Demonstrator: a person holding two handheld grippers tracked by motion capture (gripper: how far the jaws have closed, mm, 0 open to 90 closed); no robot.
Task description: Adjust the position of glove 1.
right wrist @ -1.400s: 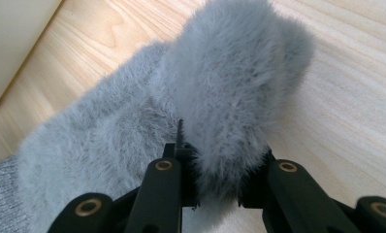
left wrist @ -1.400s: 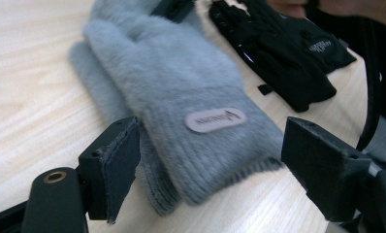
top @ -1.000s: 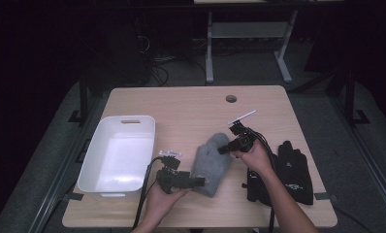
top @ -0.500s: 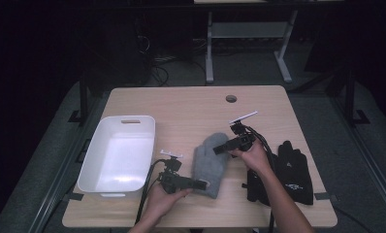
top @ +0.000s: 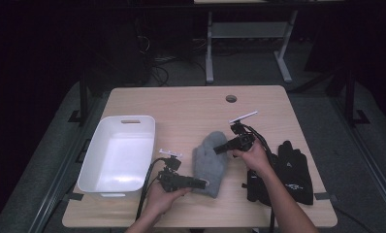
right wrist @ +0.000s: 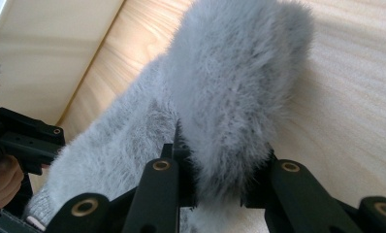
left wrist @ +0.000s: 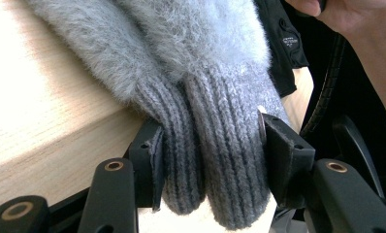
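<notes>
A pair of grey fuzzy mittens (top: 210, 162) lies stacked on the wooden table (top: 181, 104), near its front middle. My left gripper (top: 203, 183) comes in from the left at the cuff end. In the left gripper view its jaws have just been closing and now press on both ribbed cuffs (left wrist: 215, 145). My right gripper (top: 219, 148) reaches from the right to the far end of the mittens. Its jaws have just been closing too, and they pinch the fluffy tip of the upper mitten (right wrist: 234, 92). The left gripper (right wrist: 21, 138) shows beyond.
A white plastic bin (top: 91, 160) sits at the left of the table. A pair of black gloves (top: 288, 174) lies at the right, beside my right forearm. A round cable hole (top: 231, 98) is at the far edge. The table's front edge runs just under the cuffs.
Both hands stay where they were. The left gripper's jaws have drawn in around the cuff end of the mittens.
</notes>
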